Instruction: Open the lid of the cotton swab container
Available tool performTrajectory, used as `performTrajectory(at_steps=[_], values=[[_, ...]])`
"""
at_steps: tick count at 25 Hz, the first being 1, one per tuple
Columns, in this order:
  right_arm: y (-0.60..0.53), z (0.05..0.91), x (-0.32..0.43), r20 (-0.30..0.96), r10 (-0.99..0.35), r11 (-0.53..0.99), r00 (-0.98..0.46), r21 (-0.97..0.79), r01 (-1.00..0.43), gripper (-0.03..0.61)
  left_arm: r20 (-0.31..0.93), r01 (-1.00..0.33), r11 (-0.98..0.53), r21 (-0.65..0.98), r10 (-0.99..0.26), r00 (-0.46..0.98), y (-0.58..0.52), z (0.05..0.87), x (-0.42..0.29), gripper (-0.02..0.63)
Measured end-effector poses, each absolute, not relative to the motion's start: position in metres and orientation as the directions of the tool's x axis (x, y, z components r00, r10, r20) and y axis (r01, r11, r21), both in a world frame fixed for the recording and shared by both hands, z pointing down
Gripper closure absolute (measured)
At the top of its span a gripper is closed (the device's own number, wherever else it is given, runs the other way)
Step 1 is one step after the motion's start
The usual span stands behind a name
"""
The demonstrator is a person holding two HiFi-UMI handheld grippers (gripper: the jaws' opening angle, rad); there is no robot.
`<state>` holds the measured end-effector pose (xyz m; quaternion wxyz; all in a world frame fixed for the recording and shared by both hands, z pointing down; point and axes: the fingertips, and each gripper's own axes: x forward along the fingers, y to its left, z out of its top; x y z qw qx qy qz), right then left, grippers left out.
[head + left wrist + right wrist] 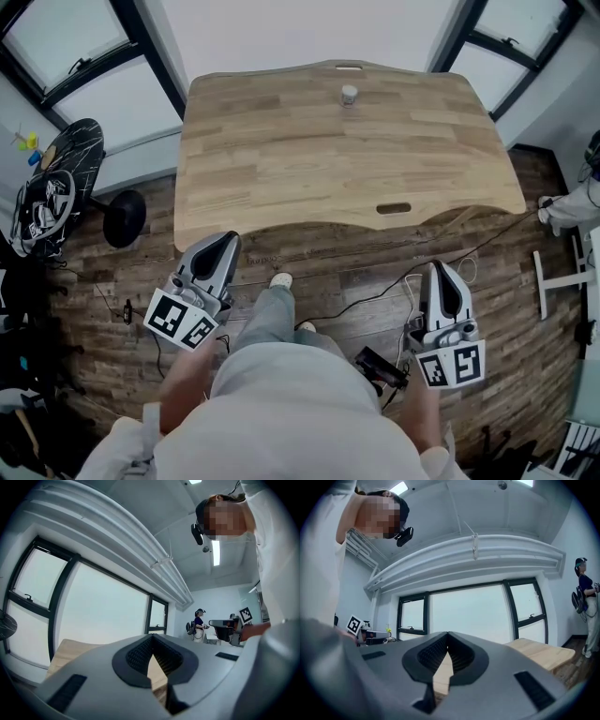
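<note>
The head view is showing the whole wooden tabletop (281,159). The cotton swab container (349,94) is standing upright on it close to the far edge, about in the middle, well apart from both grippers, and it is too small there to read its lid clearly. The person is holding the left gripper (228,240) and the right gripper (439,269) low in front of the body, over the wooden floor (356,272) at the near side of the tabletop, both pointing toward it. Only this view is showing the container, the person's shoe (280,279), the black cables (375,298) on the floor and the black round stand (124,217) at the left. The left gripper view is looking level along its fingers (138,656). They are meeting at the tips with nothing between them, and a strip of the tabletop is appearing through the small gap behind the tips. This view is also giving a large window (103,606) and a second person (199,625) standing far off in the room. The right gripper view is showing its own fingers (433,653) closed on each other in the same way and empty. A corner of the tabletop is showing at the right, a row of windows (468,616) is lying behind, and another person (587,606) is standing at the right edge.
</note>
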<state>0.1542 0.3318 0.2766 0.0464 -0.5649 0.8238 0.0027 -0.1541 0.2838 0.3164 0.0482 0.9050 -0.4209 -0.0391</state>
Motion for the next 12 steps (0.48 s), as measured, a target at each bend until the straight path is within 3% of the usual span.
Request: performTrajectory(at_steps=[12], values=[[0.262,0.275,0.161,-0.059,-0.945,0.324,-0.321,-0.040,-0.945,0.558,-0.053,-0.718,-0.682,0.141,-0.729,0.682,0.195,0.316,-0.138,0.601]])
